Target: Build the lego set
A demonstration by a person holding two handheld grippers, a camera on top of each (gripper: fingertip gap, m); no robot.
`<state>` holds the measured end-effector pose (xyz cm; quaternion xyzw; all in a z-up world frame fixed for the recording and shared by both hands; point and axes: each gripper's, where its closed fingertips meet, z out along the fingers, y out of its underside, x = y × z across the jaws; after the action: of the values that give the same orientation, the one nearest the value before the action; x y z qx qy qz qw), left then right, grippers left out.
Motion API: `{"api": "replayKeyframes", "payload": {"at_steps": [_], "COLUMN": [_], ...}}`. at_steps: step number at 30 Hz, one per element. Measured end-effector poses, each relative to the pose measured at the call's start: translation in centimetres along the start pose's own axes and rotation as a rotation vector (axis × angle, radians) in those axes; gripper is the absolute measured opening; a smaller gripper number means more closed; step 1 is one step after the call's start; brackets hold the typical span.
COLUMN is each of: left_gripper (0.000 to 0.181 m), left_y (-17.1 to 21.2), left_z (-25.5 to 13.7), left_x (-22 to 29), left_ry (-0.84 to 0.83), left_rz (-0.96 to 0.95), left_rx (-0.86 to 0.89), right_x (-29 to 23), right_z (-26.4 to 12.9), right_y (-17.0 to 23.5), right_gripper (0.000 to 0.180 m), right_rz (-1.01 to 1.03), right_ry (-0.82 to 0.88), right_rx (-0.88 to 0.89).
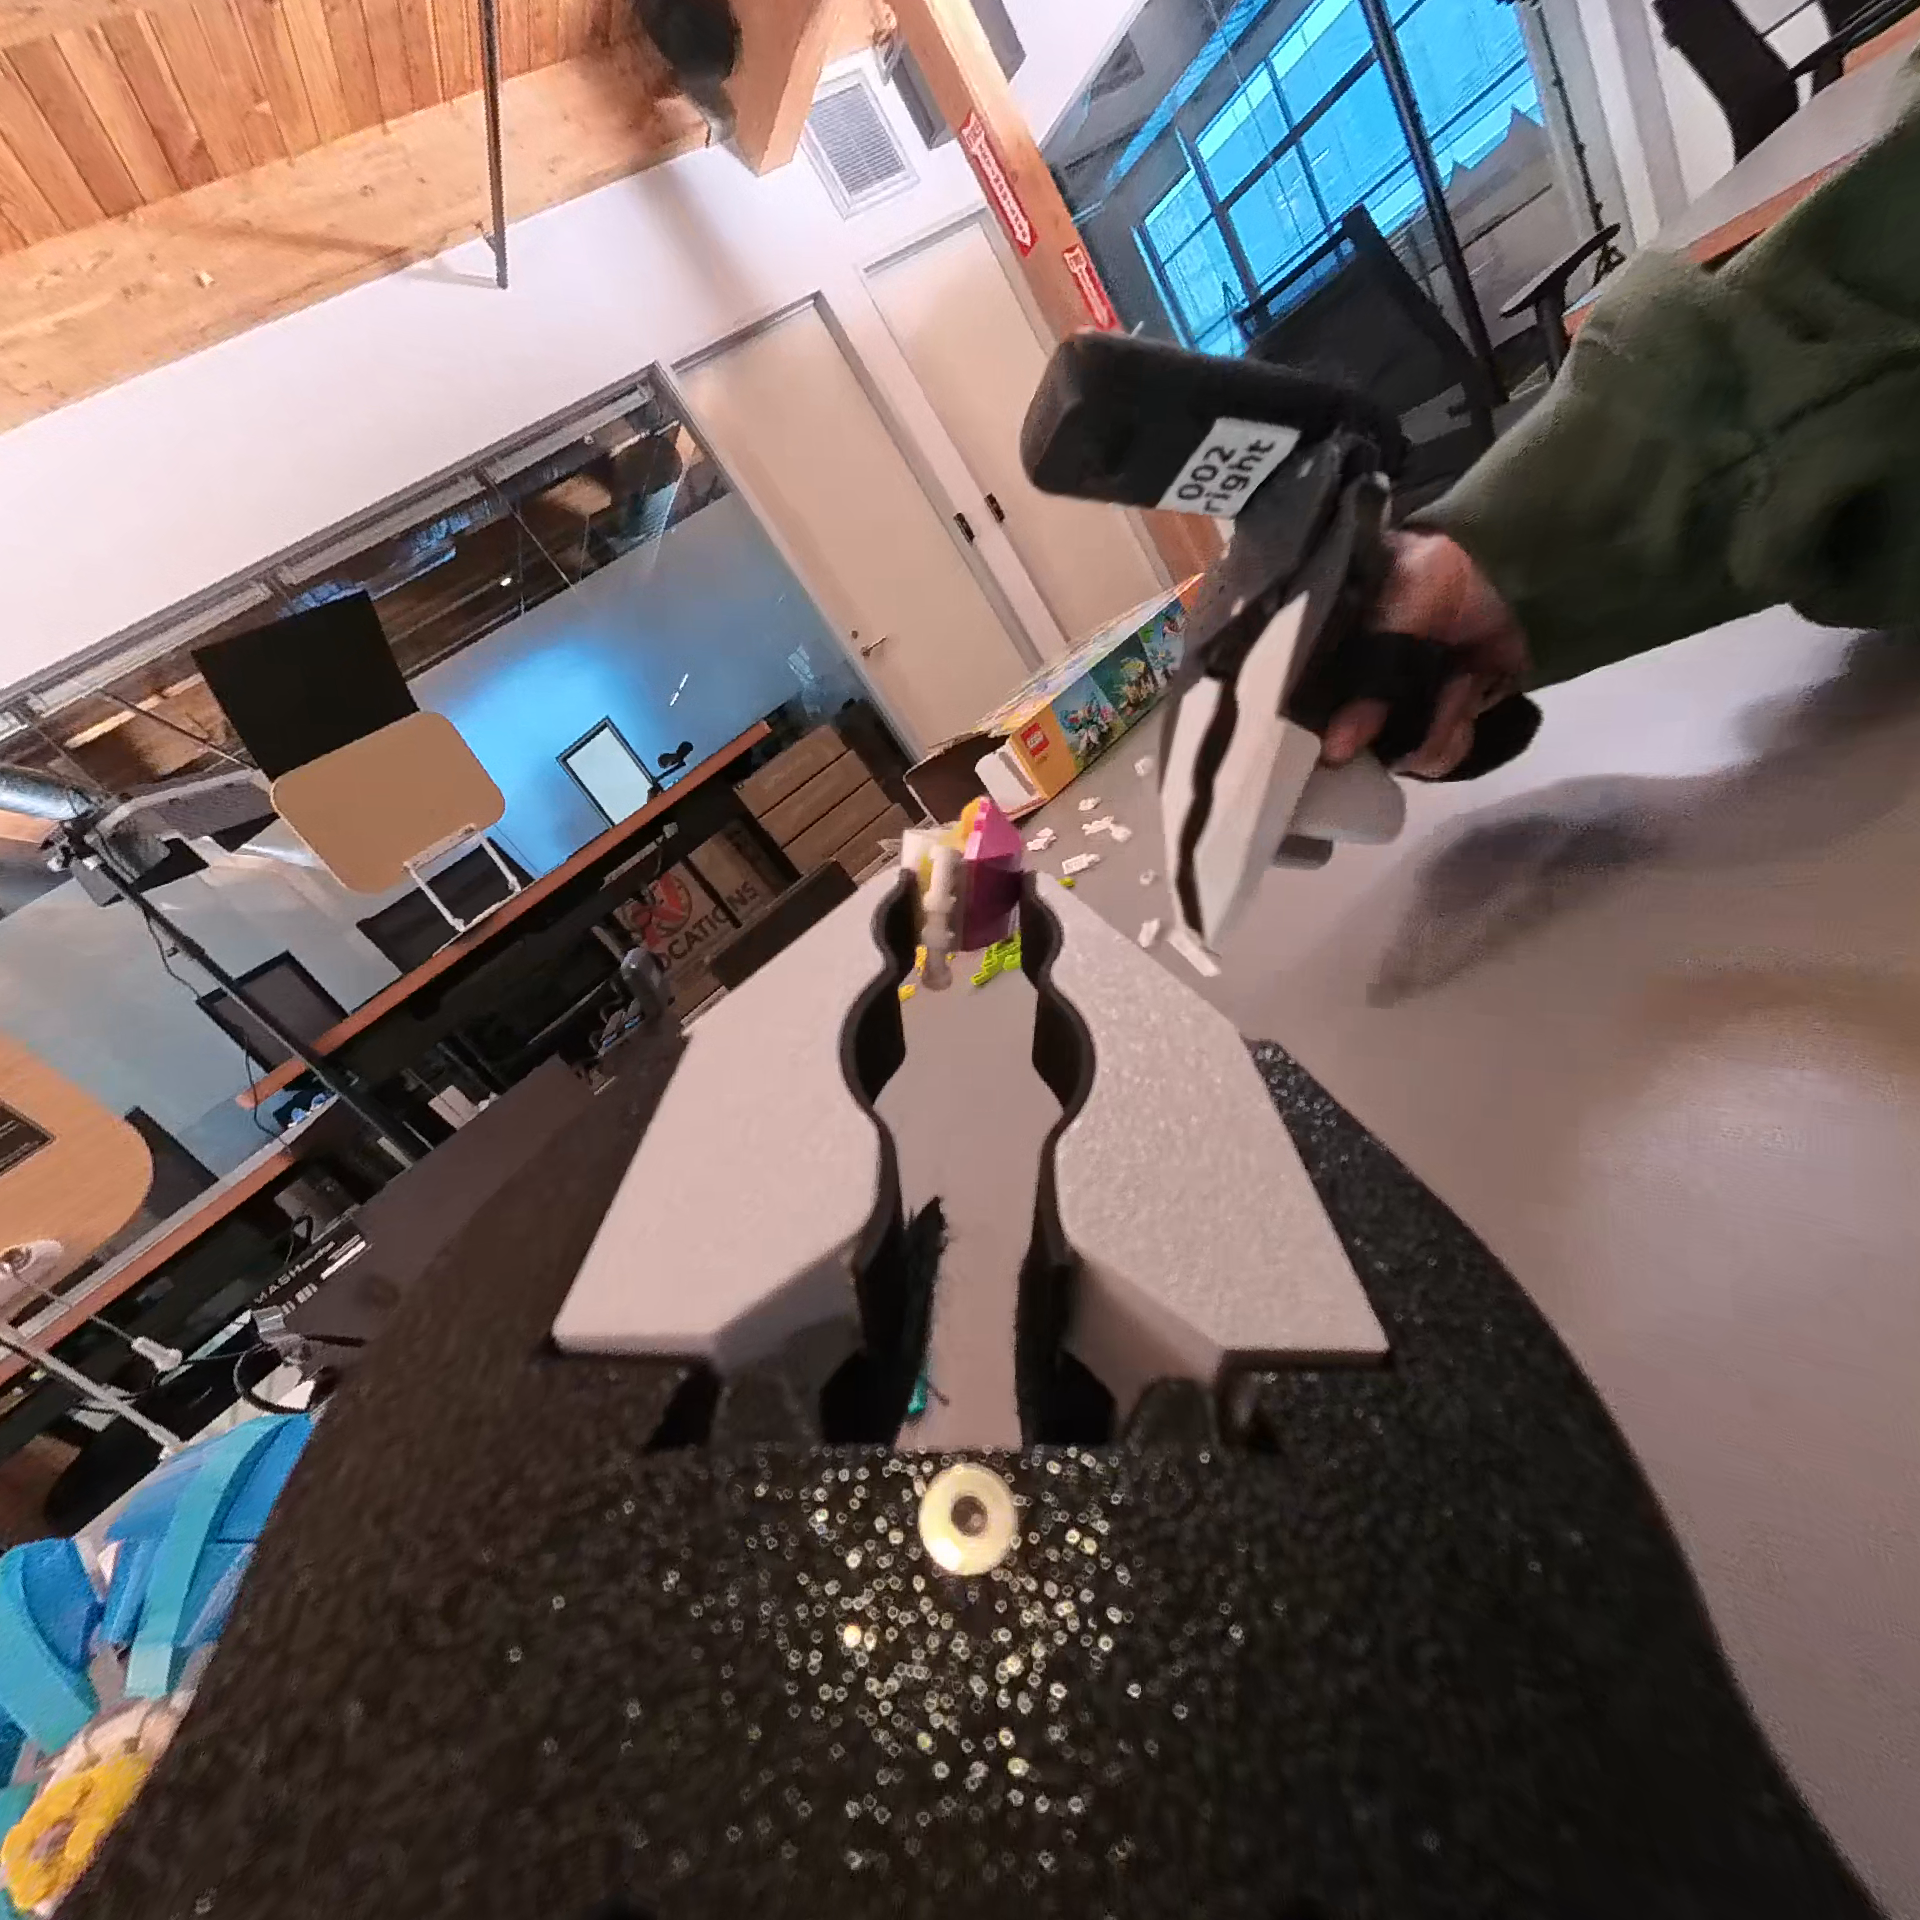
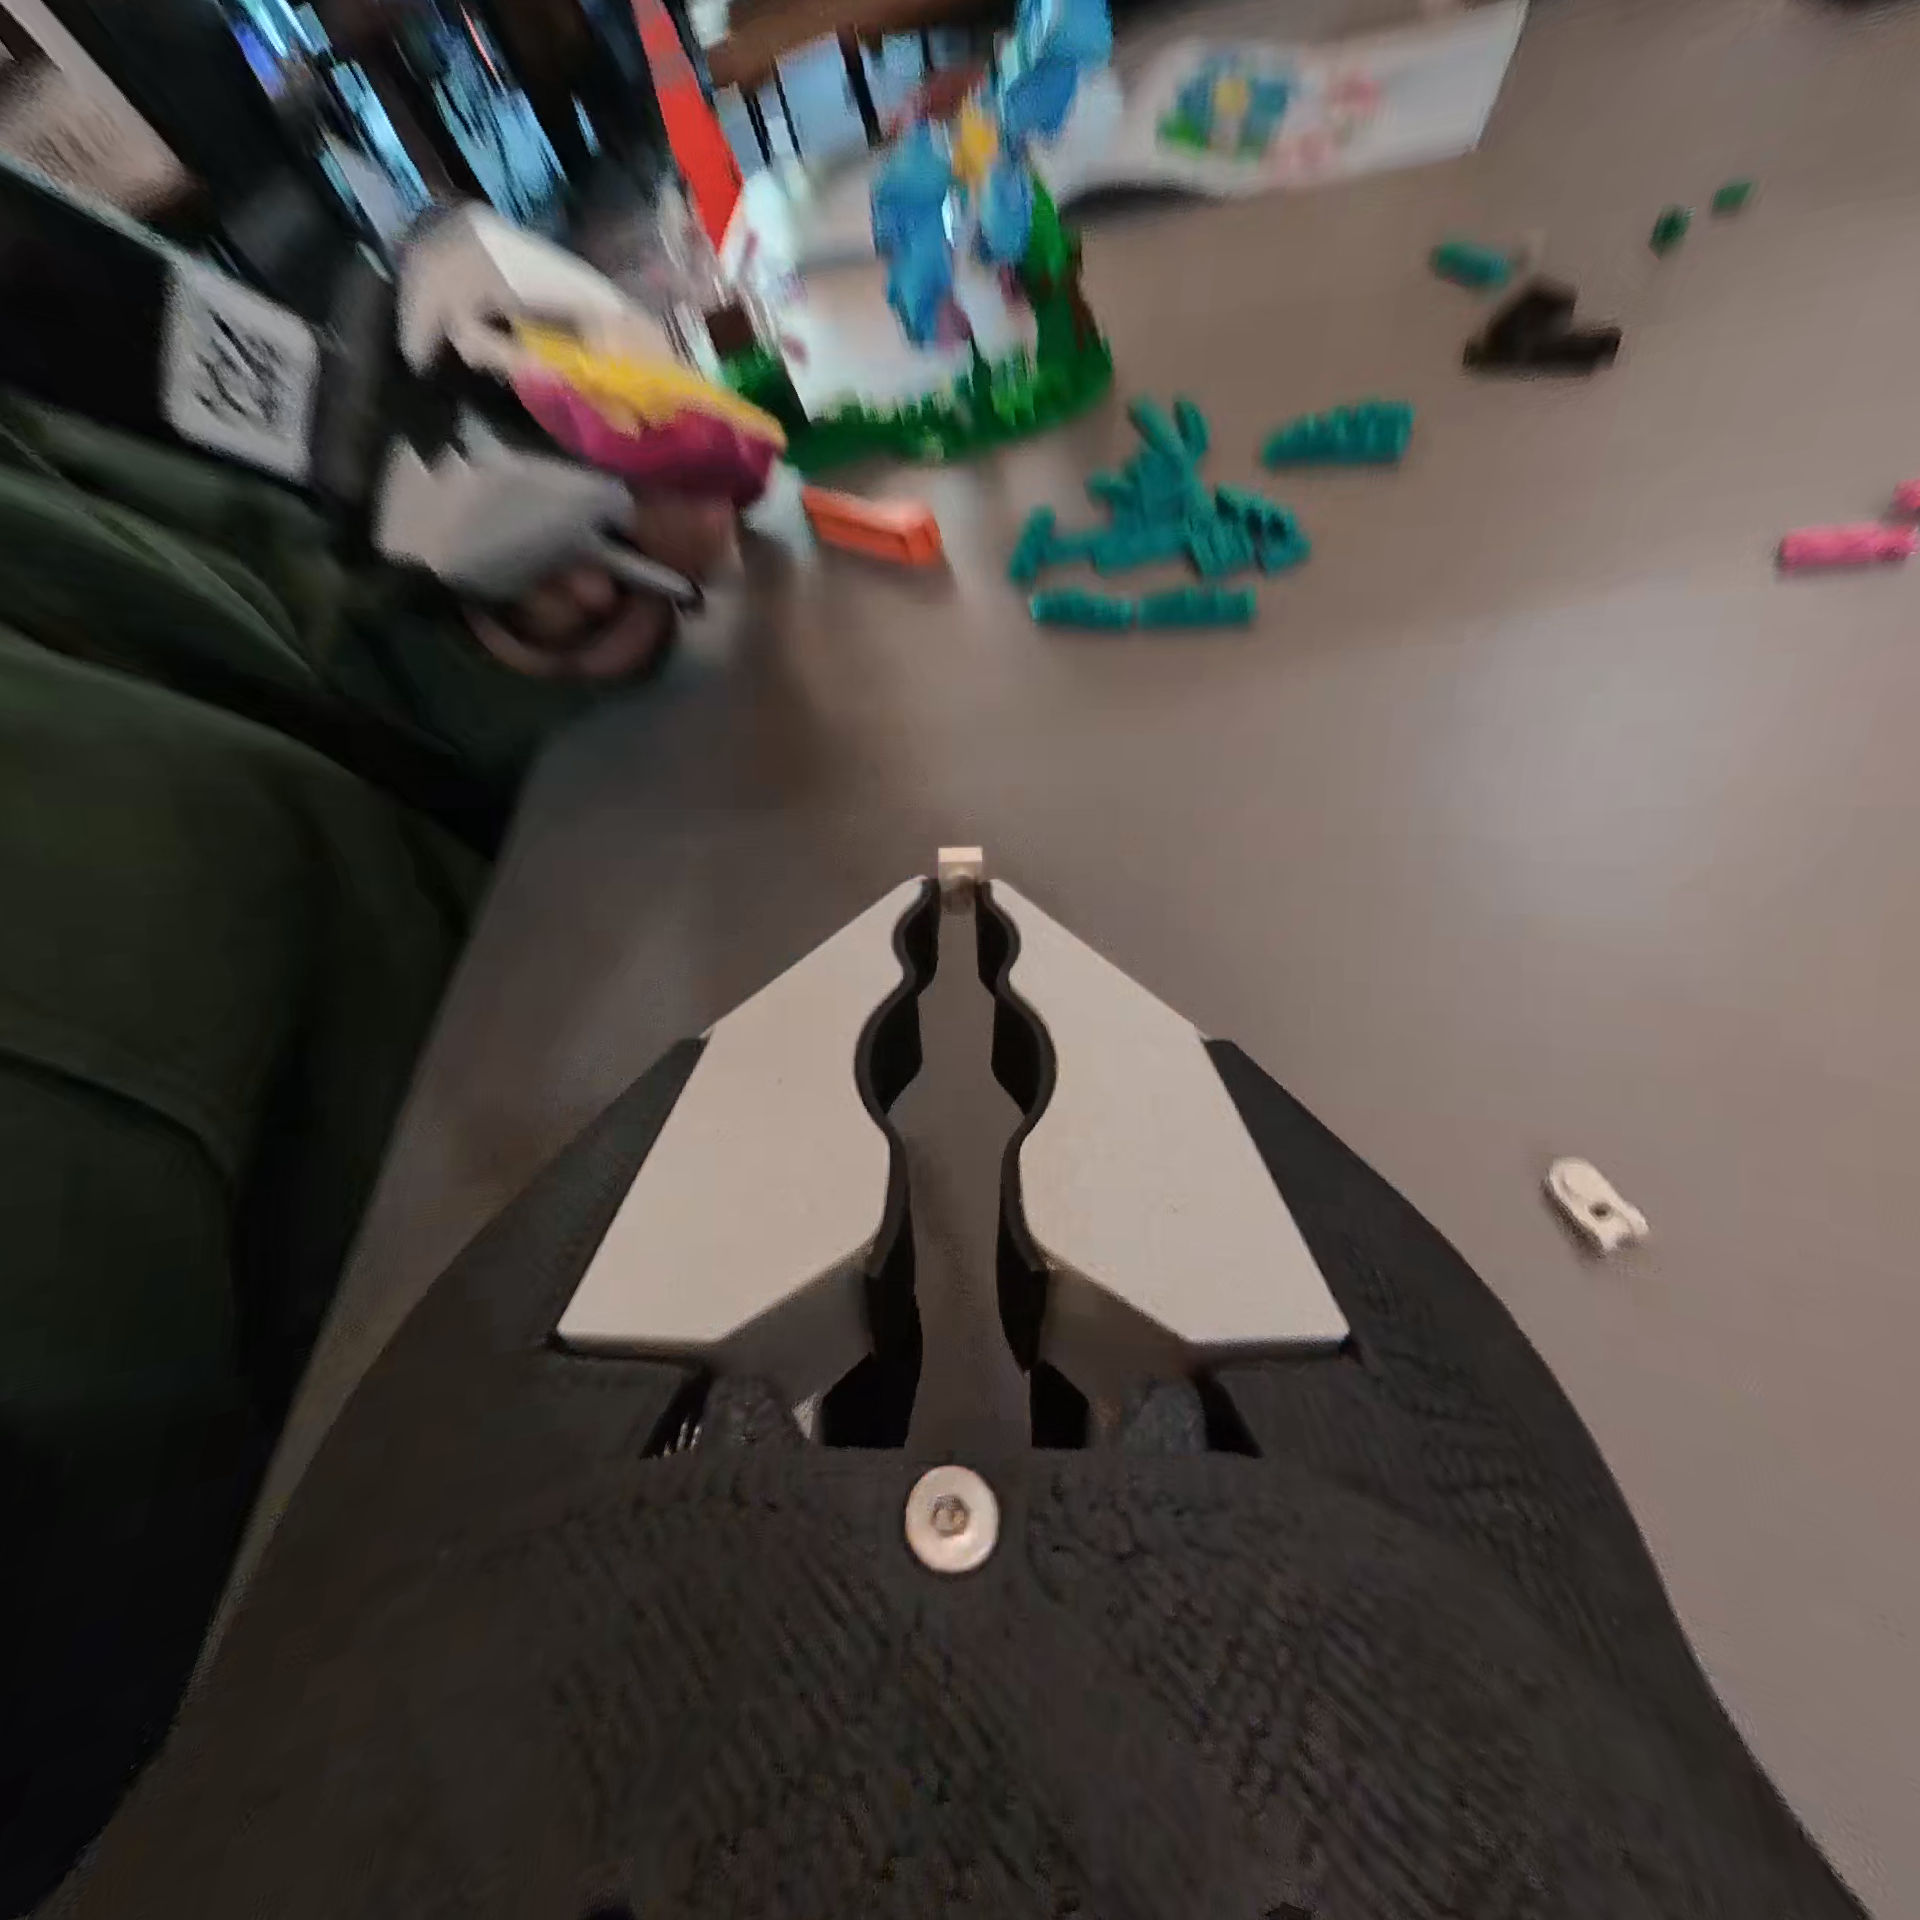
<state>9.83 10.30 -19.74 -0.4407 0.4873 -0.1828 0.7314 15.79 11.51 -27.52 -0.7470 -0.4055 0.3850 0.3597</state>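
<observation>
My left gripper is shut on a small pink, yellow and white lego assembly and holds it above the grey table. My right gripper is shut on a tiny white lego piece at its fingertips, just above the table. In the left wrist view the right gripper hangs to the right of the assembly, tips pointing down, apart from it. In the right wrist view the left gripper's fingers show blurred at the upper left with the pink and yellow assembly.
A built lego model with blue parts on a green base stands at the back. Teal pieces, an orange brick, a pink piece, a black piece and a white piece lie around. A lego box lies farther off. Spacing between my two grippers at the tips: around 10 centimeters.
</observation>
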Motion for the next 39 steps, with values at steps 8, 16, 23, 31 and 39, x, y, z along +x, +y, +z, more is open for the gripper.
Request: {"api": "replayKeyframes", "payload": {"at_steps": [8, 16, 23, 31, 39], "left_gripper": [0.017, 0.017, 0.017, 0.017, 0.017], "left_y": [0.3, 0.4, 0.6, 0.7, 0.8], "left_z": [0.1, 0.1, 0.1, 0.1, 0.1], "left_x": [0.3, 0.6, 0.7, 1.0, 1.3], "left_ry": [0.021, 0.039, 0.052, 0.065, 0.082], "left_rz": [-0.006, -0.013, -0.017, -0.019, -0.014], "left_rx": [-0.012, -0.02, -0.025, -0.03, -0.029], "right_x": [0.5, 1.0, 0.8, -0.6, 0.1], "right_z": [0.4, -1.2, -1.5, -1.5, -0.8], "right_y": [4.1, 5.1, 5.3, 5.8, 5.2], "right_gripper": [0.005, 0.006, 0.02, 0.019, 0.023], "right_rz": [-0.138, -0.131, -0.132, -0.113, -0.184], "right_ry": [0.026, 0.033, 0.092, 0.041, 0.045], "right_rx": [-0.24, -0.272, -0.293, -0.308, -0.29]}}
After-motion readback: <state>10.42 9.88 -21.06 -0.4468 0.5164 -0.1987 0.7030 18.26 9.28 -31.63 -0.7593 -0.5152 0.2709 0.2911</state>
